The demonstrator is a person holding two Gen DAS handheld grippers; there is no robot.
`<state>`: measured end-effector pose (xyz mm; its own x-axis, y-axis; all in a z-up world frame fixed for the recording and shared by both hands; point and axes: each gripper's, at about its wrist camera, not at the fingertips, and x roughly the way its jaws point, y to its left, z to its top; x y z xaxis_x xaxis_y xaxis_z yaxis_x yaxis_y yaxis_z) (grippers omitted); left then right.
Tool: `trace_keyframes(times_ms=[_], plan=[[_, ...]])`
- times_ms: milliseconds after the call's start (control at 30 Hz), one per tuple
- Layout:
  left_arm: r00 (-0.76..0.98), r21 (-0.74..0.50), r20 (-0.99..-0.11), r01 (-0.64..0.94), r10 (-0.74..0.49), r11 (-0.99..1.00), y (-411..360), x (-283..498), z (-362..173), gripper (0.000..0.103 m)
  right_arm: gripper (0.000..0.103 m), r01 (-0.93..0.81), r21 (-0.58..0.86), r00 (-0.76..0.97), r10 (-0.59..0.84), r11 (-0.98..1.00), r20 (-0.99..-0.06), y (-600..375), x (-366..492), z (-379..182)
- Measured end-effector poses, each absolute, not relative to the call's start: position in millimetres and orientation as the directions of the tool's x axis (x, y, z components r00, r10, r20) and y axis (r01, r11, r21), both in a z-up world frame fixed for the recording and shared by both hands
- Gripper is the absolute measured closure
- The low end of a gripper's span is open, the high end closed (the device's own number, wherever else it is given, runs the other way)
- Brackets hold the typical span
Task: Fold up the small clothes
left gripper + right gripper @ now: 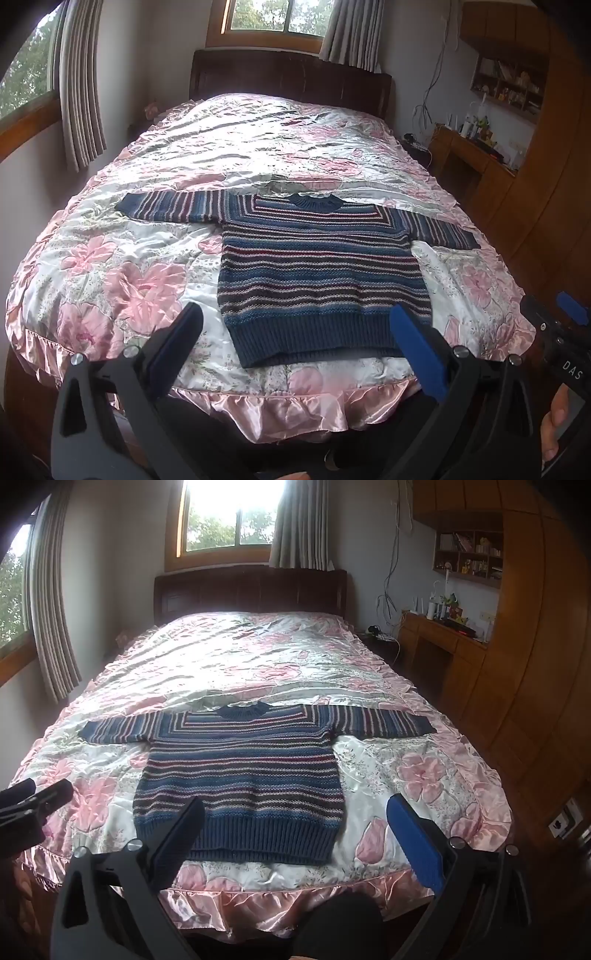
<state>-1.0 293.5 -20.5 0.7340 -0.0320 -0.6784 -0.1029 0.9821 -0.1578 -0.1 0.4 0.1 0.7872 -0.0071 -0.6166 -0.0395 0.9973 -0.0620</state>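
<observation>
Here the striped sweater [321, 273] lies flat on the bedspread [147, 258], both tools [295, 328] [295, 812] apparently gaping wide, empty.

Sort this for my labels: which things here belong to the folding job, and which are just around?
Job: striped sweater, left gripper, right gripper, both open.
Around: bedspread, curtains, desk, shelf.

Home bedroom: bed [258, 657] had a dark headboard [251, 590], curtained window [229, 520], wooden desk [443, 642].

Shelf items [469, 559] too small, unclear.
</observation>
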Motion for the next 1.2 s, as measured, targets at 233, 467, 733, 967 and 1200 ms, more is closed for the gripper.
trace_keyframes(times_ms=[233,467,733,967,1200], plan=[[0.736,-0.143,-0.677,-0.100,-0.023,0.985,293.3,-2.9,-18.3,0.003,0.004,-0.043,-0.068,0.791,-0.008,0.997,-0.612,5.5,-2.0,5.8],[0.731,-0.141,-0.682,-0.102,-0.022,0.985,295.1,-1.4,-18.7,0.003,0.004,-0.041,-0.066,0.792,-0.008,0.997,-0.611,8.1,-2.2,7.7],[0.725,-0.134,-0.689,-0.108,-0.014,0.985,294.4,-0.4,-19.3,0.003,0.004,-0.037,-0.057,0.792,-0.005,0.998,-0.611,0.8,-0.3,4.1],[0.727,-0.128,-0.686,-0.114,-0.006,0.985,294.8,-0.3,-17.5,0.003,0.004,-0.039,-0.052,0.788,-0.001,0.998,-0.616,-0.3,1.7,1.9],[0.731,-0.118,-0.682,-0.114,0.003,0.986,293.4,-1.7,-17.8,0.003,0.004,-0.042,-0.050,0.784,0.002,0.998,-0.621,-0.5,3.5,-2.0]])
